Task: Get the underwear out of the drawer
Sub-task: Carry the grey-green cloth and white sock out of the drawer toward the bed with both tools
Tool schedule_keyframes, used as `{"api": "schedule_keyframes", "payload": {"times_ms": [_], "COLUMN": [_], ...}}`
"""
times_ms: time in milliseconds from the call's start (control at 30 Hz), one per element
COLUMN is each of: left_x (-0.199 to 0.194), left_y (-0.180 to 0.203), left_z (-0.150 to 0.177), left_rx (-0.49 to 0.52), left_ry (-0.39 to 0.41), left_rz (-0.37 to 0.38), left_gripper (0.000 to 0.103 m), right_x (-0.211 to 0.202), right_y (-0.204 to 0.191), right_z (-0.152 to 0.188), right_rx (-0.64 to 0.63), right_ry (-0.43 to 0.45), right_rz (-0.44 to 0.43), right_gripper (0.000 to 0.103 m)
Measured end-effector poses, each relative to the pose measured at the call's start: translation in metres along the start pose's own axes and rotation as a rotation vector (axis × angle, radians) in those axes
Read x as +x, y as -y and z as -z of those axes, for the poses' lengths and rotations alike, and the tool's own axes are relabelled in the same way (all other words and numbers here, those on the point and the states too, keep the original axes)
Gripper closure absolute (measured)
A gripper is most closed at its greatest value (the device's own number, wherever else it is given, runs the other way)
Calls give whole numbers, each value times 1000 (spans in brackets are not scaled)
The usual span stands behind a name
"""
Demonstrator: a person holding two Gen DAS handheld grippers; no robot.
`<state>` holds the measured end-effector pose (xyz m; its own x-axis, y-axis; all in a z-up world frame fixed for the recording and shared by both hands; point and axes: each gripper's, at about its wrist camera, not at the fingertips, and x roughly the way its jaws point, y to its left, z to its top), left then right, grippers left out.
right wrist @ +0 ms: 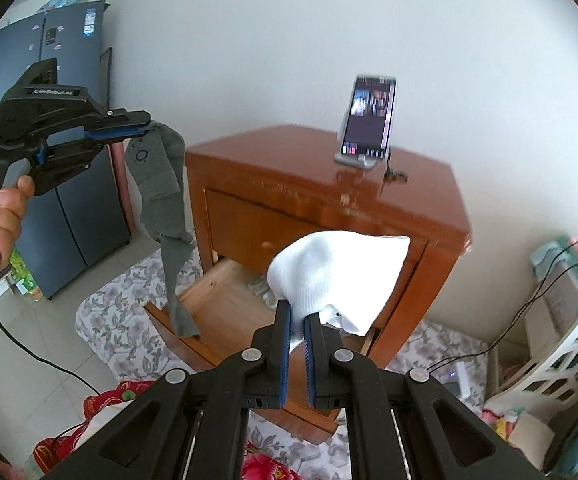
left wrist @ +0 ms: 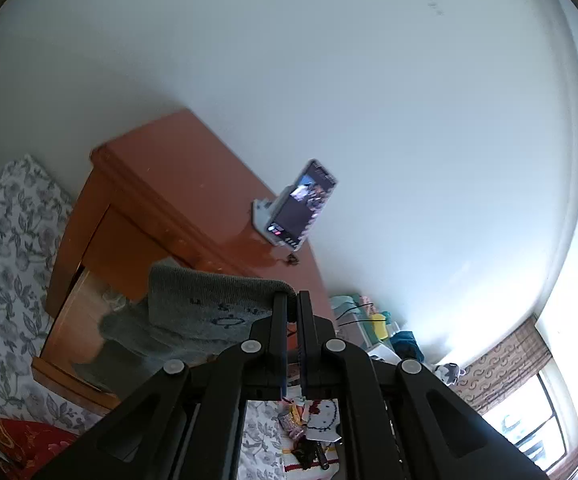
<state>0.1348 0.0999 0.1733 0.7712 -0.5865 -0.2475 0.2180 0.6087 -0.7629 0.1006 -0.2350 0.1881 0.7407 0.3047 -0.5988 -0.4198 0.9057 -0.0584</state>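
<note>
A plain white wall (right wrist: 329,32) fills the background in both wrist views. At the far left of the right wrist view stands a tall dark-blue fridge (right wrist: 69,208) with stickers on its doors. On the floor lies a grey-and-white floral fabric mat (right wrist: 121,320), and on it, against the wall, stands a reddish-brown wooden bedside cabinet (right wrist: 329,208). Its lower wooden drawer (right wrist: 225,300) is pulled open, showing a pale bare bottom and a little fabric at the back.

Two garments are up out of the drawer. A white knitted underwear piece (right wrist: 329,272) bunches above the right gripper (right wrist: 297,316), whose jaws are clamped on its lower edge in front of the cabinet. A long grey knitted underwear piece (right wrist: 165,200) with a small dark print hangs down from the left gripper (right wrist: 145,130), which a hand (right wrist: 1,208) holds up level to the left of the cabinet; its jaws are pinched tight on the fabric's top edge. In the left wrist view the same grey cloth drapes left from the closed fingertips over the open drawer.

On the cabinet top, near the wall, a smartphone (right wrist: 369,116) with a lit screen leans upright in a small grey stand (right wrist: 355,160).
</note>
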Motion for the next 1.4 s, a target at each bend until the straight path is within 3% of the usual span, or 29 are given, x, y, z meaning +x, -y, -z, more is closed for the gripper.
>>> {"api": "schedule_keyframes", "payload": {"times_ms": [400,833,967,1233,1400], "left_x": [-94,-160,-178,-170,-144], "left_y": [79,129,133,123,104], "left_z": [10,56,74,107,143], "left_rx": [162,345,417,535,580], "left_ry": [72,35,16,-76,-212], "left_rz": [37,117,112,5,-39], "left_gripper": [99,99,99,99,99], "right_x": [-115,-198,-210,-208,-188], "right_y": [-34,-79,-91,-112,-125], "right_z": [-12,18,33,67,94], "right_rx": [-111,-229,-264,-315,-335], "right_ry": [91,95,74,0,-91], "right_rz": [91,95,63,18,-44], "right_gripper": [96,96,96,96,96]}}
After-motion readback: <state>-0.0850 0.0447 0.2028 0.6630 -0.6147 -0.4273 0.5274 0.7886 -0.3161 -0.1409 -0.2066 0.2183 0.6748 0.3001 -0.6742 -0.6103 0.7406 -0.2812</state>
